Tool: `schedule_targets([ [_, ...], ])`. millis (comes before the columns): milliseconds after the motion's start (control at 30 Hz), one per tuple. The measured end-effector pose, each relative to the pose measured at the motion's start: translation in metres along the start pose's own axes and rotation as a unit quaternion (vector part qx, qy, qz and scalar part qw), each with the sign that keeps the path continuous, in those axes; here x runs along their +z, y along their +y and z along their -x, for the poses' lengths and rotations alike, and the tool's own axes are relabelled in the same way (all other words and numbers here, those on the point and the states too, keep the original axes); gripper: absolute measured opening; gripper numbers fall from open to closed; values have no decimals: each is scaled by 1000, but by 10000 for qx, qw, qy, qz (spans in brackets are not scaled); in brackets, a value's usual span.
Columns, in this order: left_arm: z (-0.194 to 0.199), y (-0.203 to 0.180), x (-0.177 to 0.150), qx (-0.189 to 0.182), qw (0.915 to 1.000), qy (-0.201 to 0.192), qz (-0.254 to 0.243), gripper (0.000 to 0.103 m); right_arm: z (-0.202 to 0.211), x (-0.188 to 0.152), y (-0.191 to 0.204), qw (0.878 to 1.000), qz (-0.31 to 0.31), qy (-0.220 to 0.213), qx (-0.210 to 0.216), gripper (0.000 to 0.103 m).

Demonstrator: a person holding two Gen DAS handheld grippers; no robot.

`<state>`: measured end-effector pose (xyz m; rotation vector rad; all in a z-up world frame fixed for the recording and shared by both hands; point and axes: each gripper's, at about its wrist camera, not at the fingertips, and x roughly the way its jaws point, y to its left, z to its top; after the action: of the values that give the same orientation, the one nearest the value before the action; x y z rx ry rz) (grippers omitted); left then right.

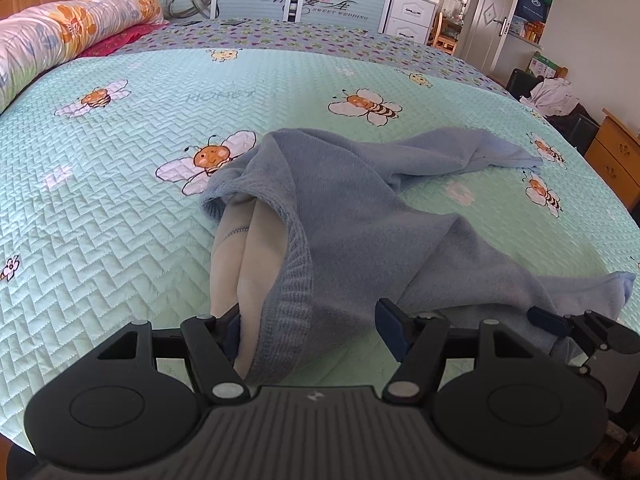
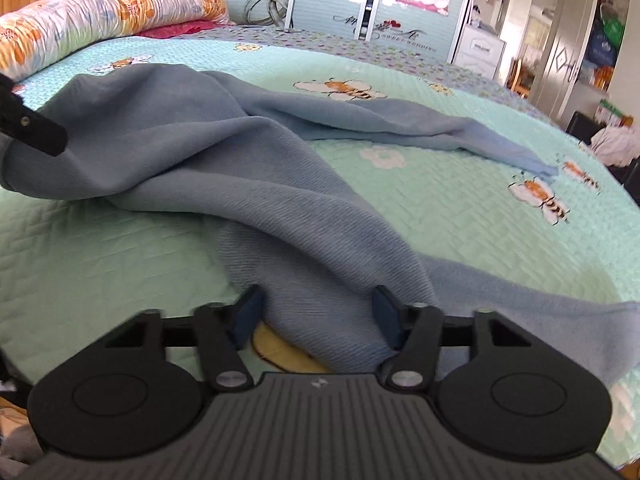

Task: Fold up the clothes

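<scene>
- Two grippers work one blue garment [image 1: 344, 216]: the left gripper [image 1: 312, 328] and the right gripper [image 2: 318, 316] each straddle its near hem, jaws spread.
- The garment sprawls across one bee-print bedspread [image 1: 120, 208].
- One floral bolster [image 1: 60, 36] lies beyond it.

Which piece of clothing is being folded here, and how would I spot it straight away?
Look at the big bed with the mint-green quilt printed with cartoon bees. Crumpled on its near side, just beyond the two hand-held grippers, lies a soft blue garment with long parts trailing to the right. It is the only plain blue thing on the quilt, with a pale cream lining showing at its ribbed opening.
</scene>
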<state>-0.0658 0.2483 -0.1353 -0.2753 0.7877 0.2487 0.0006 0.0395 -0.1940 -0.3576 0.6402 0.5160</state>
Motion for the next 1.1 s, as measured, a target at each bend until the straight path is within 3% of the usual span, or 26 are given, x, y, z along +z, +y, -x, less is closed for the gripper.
schedule_targets([
  [33, 1, 2, -1, -9, 10000, -16, 39, 68, 3, 4, -6, 9999, -55, -104, -81, 19],
  [67, 3, 4, -1, -20, 10000, -52, 82, 67, 6, 8, -12, 9996, -115, -210, -164, 10],
  [200, 12, 14, 1, -115, 9991, -289, 275, 61, 34, 25, -41, 9929, -475, -927, -572, 10],
  [233, 13, 15, 2, -124, 9990, -316, 306, 61, 41, 26, -48, 9907, -566, -1090, -589, 11],
  [300, 11, 15, 2, -129, 9989, -286, 350, 61, 47, 26, -57, 9918, -648, -1013, -432, 19],
  [433, -2, 10, -6, -163, 9994, 15, 306, 67, 44, 2, -57, 9944, -887, -546, -206, 61],
  [567, -17, -3, -21, -95, 9994, 307, 81, 69, 39, -16, -48, 9957, -842, -312, -236, 61],
  [667, -22, -7, -26, -20, 9996, 251, -84, 65, 35, -27, -42, 9966, -756, -174, -286, 61],
  [700, -19, -5, -25, -70, 9998, 179, -50, 47, 33, -26, -44, 9963, -782, -180, -313, 58],
  [733, -16, -3, -23, -131, 9999, 99, 1, 25, 30, -24, -47, 9961, -811, -177, -290, 42],
  [767, -9, 1, -20, -262, 9996, -29, 96, 25, 29, -24, -52, 9958, -851, -179, -279, 31],
  [833, 16, 14, -11, -615, 9964, -462, 361, 25, 35, -19, -69, 9928, -1035, -359, -482, 21],
  [1000, 69, 34, 3, -1161, 9847, -1051, 767, 25, 58, -12, -120, 9753, -1585, -869, -1270, 19],
  [1100, 99, 44, 10, -1419, 9766, -1300, 958, 25, 65, -12, -131, 9705, -1723, -929, -1408, 19],
])
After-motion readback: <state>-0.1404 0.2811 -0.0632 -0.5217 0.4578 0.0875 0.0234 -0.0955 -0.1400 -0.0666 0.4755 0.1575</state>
